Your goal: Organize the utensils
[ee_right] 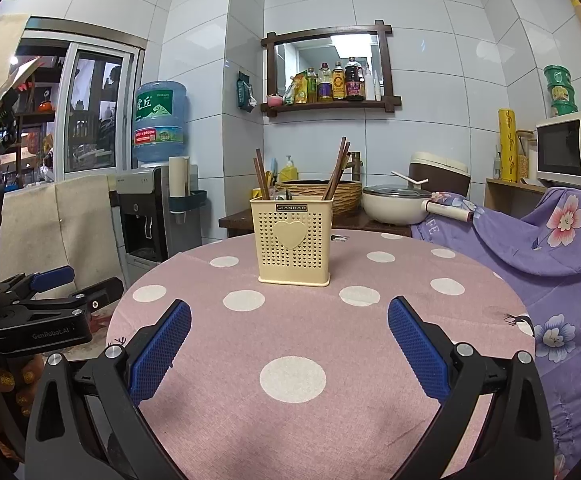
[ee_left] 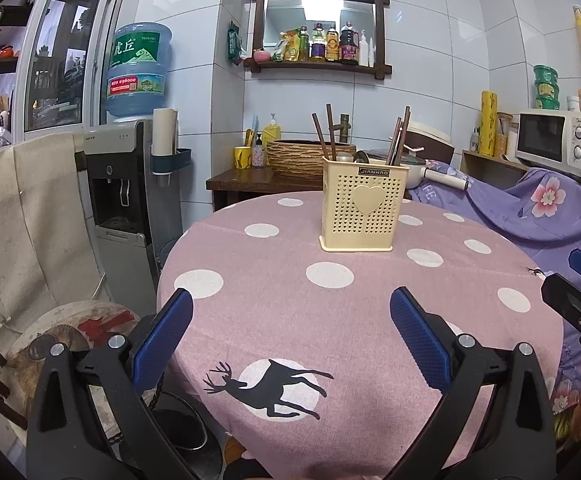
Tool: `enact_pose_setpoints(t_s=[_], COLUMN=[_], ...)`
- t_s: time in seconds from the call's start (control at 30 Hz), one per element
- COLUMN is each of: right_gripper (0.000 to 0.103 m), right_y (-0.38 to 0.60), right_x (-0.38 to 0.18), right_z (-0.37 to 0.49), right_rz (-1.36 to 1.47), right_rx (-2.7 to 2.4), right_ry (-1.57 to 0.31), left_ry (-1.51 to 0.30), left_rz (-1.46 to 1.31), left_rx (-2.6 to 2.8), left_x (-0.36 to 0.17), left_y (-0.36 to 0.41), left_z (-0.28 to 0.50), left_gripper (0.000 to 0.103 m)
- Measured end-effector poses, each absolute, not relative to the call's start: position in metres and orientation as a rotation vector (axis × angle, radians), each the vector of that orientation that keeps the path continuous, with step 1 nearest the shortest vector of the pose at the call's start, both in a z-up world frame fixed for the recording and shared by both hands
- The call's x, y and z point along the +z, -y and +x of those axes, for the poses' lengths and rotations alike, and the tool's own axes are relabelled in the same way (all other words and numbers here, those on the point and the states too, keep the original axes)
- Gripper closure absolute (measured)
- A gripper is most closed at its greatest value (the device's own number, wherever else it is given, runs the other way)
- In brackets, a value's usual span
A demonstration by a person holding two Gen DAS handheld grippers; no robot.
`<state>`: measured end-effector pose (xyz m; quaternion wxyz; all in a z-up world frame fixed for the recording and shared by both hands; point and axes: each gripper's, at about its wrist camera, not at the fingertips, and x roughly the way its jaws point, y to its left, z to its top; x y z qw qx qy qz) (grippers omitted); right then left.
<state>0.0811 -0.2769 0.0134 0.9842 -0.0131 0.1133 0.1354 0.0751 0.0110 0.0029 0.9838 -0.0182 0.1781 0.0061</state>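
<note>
A cream perforated utensil holder point(ee_left: 360, 208) with a heart on its front stands upright on the far part of the round pink polka-dot table point(ee_left: 330, 320). Brown chopsticks point(ee_left: 322, 136) and metal spoons point(ee_left: 350, 157) stick out of its top. It also shows in the right wrist view point(ee_right: 293, 238), with chopsticks point(ee_right: 338, 168) in it. My left gripper point(ee_left: 290, 312) is open and empty, low over the table's near side. My right gripper point(ee_right: 288, 324) is open and empty, also short of the holder. The left gripper shows at the left edge of the right wrist view point(ee_right: 50, 292).
A water dispenser point(ee_left: 130, 200) stands left of the table. A wooden counter behind holds a woven basket point(ee_left: 306, 158) and a white pot point(ee_right: 394, 204). A purple flowered cloth point(ee_right: 550, 240) covers things at right, with a microwave point(ee_left: 550, 138) behind. A low stool point(ee_left: 70, 340) sits at lower left.
</note>
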Motion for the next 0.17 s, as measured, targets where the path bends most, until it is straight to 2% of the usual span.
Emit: enact_pose_setpoints(t_s=[0.17], right_gripper=[0.006], right_y=[0.2772], right_x=[0.0134], right_z=[0.082], right_rz=[-0.025], right_rx=[0.272], right_ry=[-0.23], left_ry=[-0.366], left_rz=[-0.034], left_rx=[0.012], left_x=[0.0018], left_y=[-0.0111], left_z=[0.0765], left_gripper=[0.006])
